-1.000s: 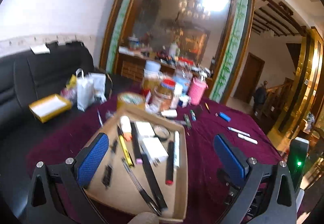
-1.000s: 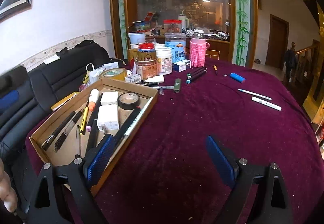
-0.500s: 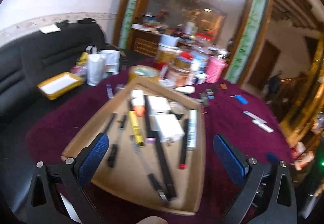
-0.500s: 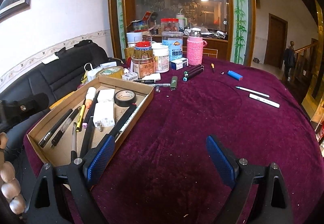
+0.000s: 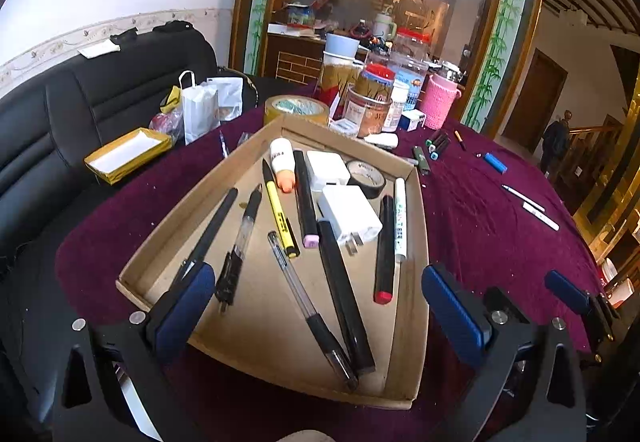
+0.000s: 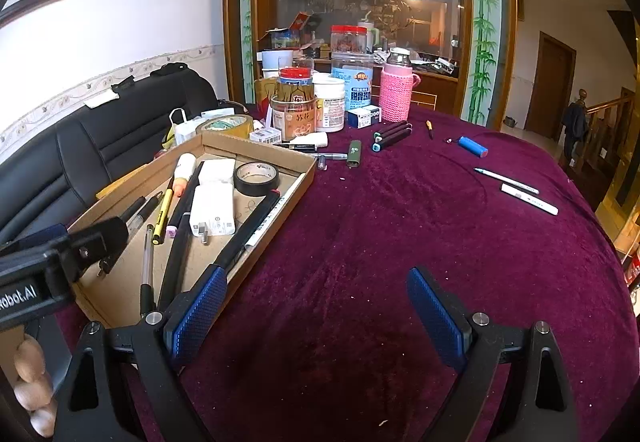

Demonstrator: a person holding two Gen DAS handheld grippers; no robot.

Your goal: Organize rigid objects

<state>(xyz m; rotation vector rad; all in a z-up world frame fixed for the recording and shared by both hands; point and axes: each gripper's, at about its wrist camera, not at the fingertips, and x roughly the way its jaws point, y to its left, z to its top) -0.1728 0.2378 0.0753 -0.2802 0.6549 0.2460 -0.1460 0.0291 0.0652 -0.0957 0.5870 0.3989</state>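
Cardboard tray (image 5: pixel 416 226): shallow and open, on the maroon velvet surface (image 6: pixel 400 242); already holds pens, markers, two white chargers and a roll of black tape (image 6: pixel 256 178).
Left gripper (image 5: pixel 316 312): hovers over the tray's near edge, jaws spread wide with nothing between them; the pens in the tray lie roughly lengthwise between the pads.
Right gripper (image 6: pixel 316 316): over bare velvet just right of the tray, jaws wide apart and empty; its left pad overlaps the tray's right wall in this view.
Loose items: a green lighter (image 6: pixel 354 153), a cluster of dark markers (image 6: pixel 392 134), a blue cylinder (image 6: pixel 473 146) and two white pens (image 6: pixel 520 190) lie on the cloth, beyond the tray and to its right.
Key relation: the loose items lie ahead of the right jaws and to their right, well apart from both grippers; the right one is judged nearer. The white pens' long axes run obliquely across the jaws' opening line.
Likely next step: a reach forward with the right gripper, as a judgement only.
Hidden or unclear: jars (image 6: pixel 296 102) crowd the far edge and mask small items behind; labels are unreadable; part of the left gripper's body blocks the tray's near-left corner in the right view.
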